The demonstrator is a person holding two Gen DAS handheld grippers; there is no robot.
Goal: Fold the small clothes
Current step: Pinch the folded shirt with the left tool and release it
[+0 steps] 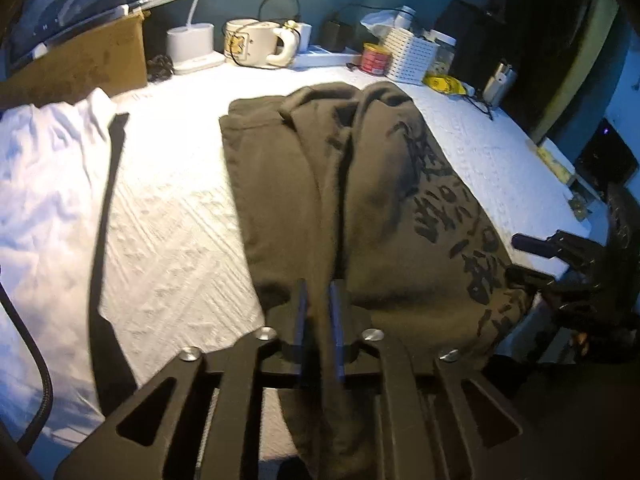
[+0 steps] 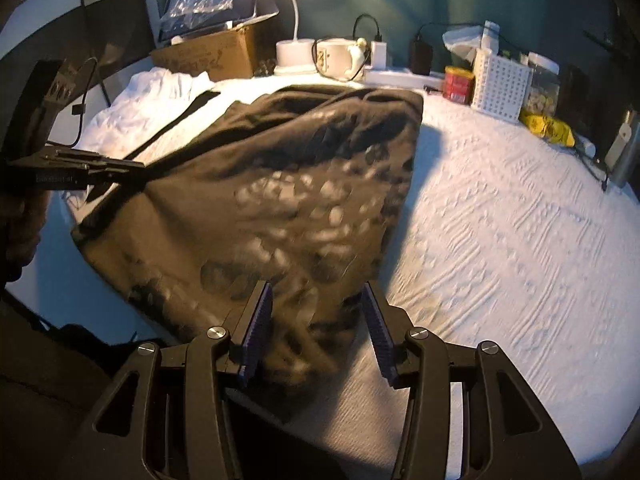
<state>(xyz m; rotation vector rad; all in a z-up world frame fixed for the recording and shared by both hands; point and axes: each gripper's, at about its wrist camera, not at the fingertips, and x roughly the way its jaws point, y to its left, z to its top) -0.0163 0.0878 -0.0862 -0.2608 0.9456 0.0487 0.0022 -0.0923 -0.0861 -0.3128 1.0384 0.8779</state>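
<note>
A dark olive printed garment (image 1: 360,184) lies on the white textured table cover (image 1: 172,208), partly lifted at its near edge. My left gripper (image 1: 319,292) is shut on a fold of the garment's near hem. In the right wrist view the garment (image 2: 280,184) hangs raised; the left gripper (image 2: 136,170) grips its left corner. My right gripper (image 2: 316,300) is open, its jaws standing either side of the garment's near corner, not clamping it. The right gripper (image 1: 532,242) also shows in the left wrist view at the garment's right edge.
A white garment with a dark strip (image 1: 48,184) lies at the left. Along the back stand a cardboard box (image 1: 80,64), a lamp base (image 1: 190,42), a cream appliance (image 1: 256,42), a red can (image 1: 375,58), a white basket (image 1: 412,58) and cables.
</note>
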